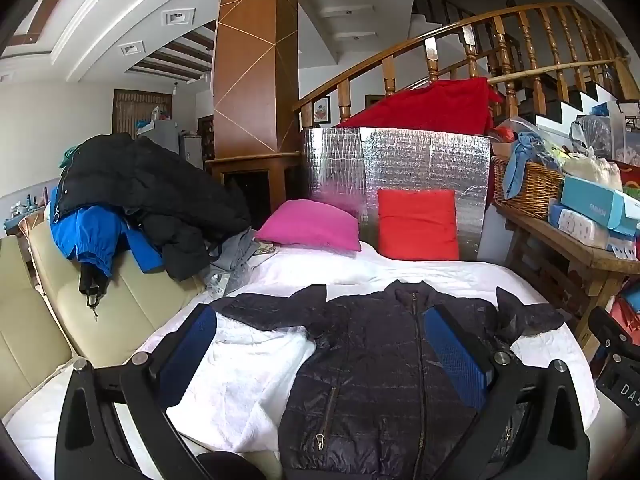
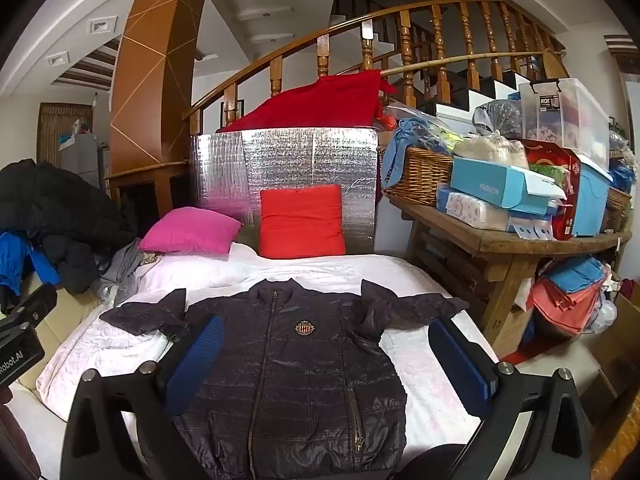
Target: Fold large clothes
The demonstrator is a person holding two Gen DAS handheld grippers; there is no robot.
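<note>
A dark navy quilted jacket point(image 1: 380, 368) lies flat and face up on the white bed point(image 1: 256, 392), zipped, with both sleeves spread out to the sides. It also shows in the right wrist view point(image 2: 288, 376), with a crest badge on its chest. My left gripper point(image 1: 320, 344) is open and empty, held above the jacket's left half. My right gripper point(image 2: 324, 356) is open and empty, held above the jacket's right half. The left gripper's body shows at the left edge of the right wrist view point(image 2: 20, 340).
A pile of black and blue coats point(image 1: 132, 200) lies on a cream sofa point(image 1: 100, 312) at the left. Pink point(image 1: 312, 224) and red point(image 1: 418, 224) cushions stand at the bed's head against a silver panel point(image 1: 400, 160). A cluttered wooden table point(image 2: 508, 240) stands at the right.
</note>
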